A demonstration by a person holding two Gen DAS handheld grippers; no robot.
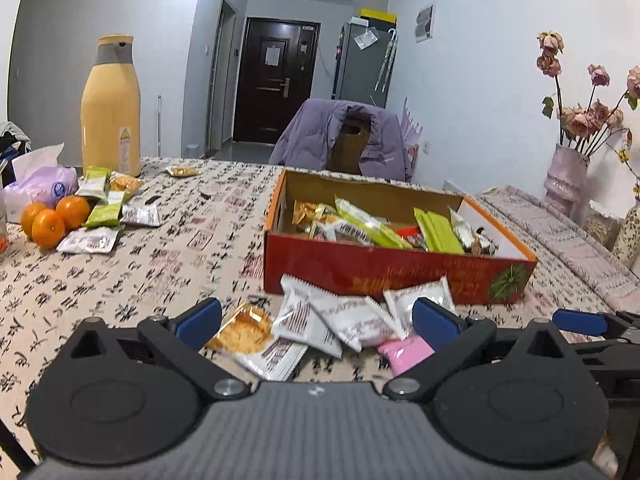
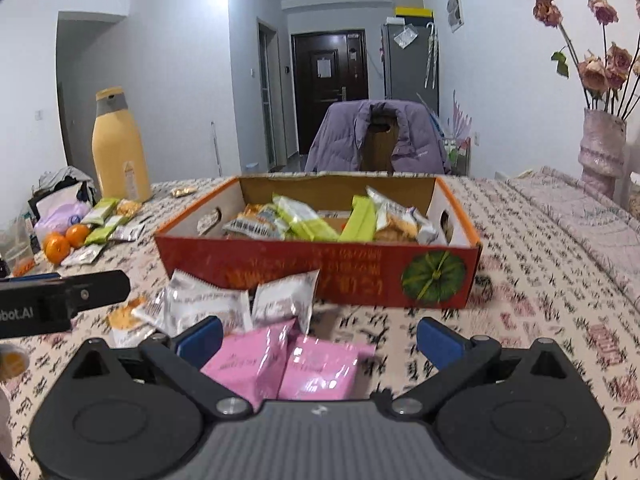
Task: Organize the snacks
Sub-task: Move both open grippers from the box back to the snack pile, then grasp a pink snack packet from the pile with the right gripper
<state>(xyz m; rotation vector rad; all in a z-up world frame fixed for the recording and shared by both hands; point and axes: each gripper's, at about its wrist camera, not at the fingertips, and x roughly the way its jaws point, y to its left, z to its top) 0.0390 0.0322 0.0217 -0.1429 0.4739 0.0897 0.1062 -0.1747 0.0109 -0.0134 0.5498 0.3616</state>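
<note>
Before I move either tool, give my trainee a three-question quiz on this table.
1. True or false: the left tool is shut on a packet.
2. Which packets lie between the right tool's fingers: A) green B) pink C) orange?
3. Fill in: the oranges sit near the yellow ____.

Key:
1. False; both tools are open.
2. B, the pink packets, in front of the red box.
3. Bottle.
</note>
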